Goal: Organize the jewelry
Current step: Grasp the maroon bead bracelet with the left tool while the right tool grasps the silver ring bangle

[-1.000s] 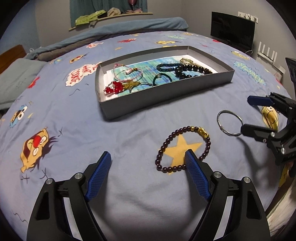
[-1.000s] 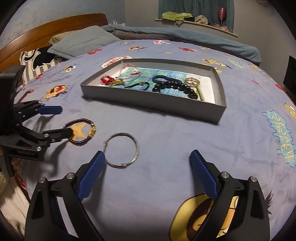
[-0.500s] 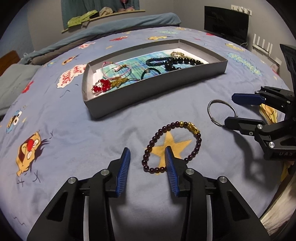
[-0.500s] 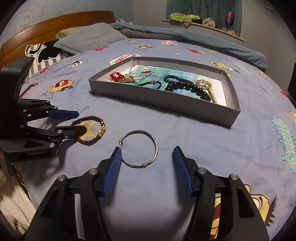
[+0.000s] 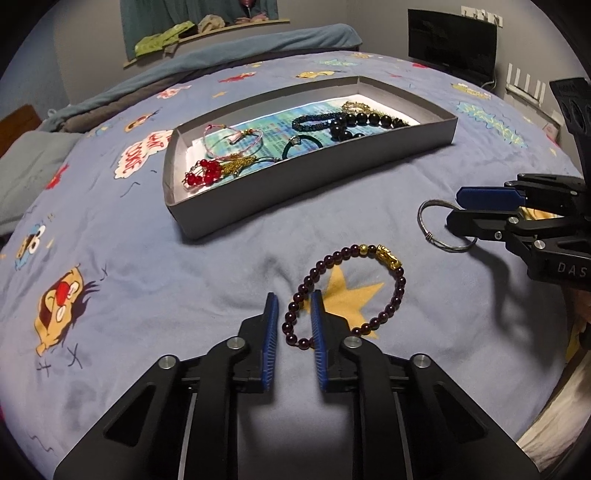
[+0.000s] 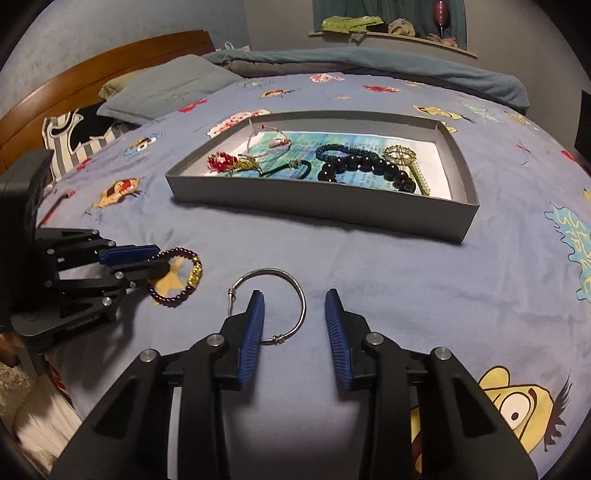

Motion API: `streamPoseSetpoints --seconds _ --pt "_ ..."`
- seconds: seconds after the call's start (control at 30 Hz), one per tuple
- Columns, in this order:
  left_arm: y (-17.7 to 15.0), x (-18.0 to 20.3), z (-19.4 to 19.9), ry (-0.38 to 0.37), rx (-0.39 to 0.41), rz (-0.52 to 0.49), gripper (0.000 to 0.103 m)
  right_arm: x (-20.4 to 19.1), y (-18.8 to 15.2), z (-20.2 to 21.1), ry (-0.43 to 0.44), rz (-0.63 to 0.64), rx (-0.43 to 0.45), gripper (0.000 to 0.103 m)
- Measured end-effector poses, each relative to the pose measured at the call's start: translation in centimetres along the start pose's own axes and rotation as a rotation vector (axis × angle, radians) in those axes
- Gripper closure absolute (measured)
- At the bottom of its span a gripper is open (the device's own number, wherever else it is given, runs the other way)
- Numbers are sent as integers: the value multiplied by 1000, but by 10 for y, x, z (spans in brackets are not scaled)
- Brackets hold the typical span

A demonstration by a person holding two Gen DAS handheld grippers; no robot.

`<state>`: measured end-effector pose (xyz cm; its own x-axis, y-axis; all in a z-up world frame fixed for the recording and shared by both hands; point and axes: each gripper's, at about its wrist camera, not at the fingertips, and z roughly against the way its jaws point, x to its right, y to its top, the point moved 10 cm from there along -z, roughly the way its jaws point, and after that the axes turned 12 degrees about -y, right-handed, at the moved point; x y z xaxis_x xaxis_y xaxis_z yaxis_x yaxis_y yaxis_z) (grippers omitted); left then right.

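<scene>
Left wrist view puts you over the bed (image 5: 155,258), where the grey tray (image 5: 310,173) already holds several bracelets. Your left tongs (image 5: 293,314) are closing around the near side of the garnet bead bracelet (image 5: 400,284), pads not yet touching. Your right tongs (image 6: 294,314) are closing over the silver wire bangle (image 6: 301,295), gap remaining.

Blue cartoon-print bedspread (image 6: 369,266) under and ahead of the hand-held gripper. Grey pillow (image 6: 166,86) and wooden headboard (image 6: 110,55) far left. Wall shelf (image 6: 391,35) with green cloth straight ahead. Dark screen (image 5: 452,46) upper right, left-wrist view.
</scene>
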<state>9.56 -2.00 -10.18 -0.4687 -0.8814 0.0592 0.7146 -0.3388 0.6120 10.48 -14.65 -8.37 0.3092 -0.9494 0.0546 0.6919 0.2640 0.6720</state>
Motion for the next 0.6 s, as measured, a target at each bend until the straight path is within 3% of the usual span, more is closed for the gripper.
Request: streamPoseSetpoints --seconds 0.07,0.27,0.6 --pt "1 -1 -1 14 2 -11 93 -3 -1 -2 -27 34 5 70" --pt "8 -3 6 13 42 -9 97 -15 -1 -5 -70 124 26 98" --pt "24 -21 38 50 147 14 97 -6 14 13 -69 83 111 99"
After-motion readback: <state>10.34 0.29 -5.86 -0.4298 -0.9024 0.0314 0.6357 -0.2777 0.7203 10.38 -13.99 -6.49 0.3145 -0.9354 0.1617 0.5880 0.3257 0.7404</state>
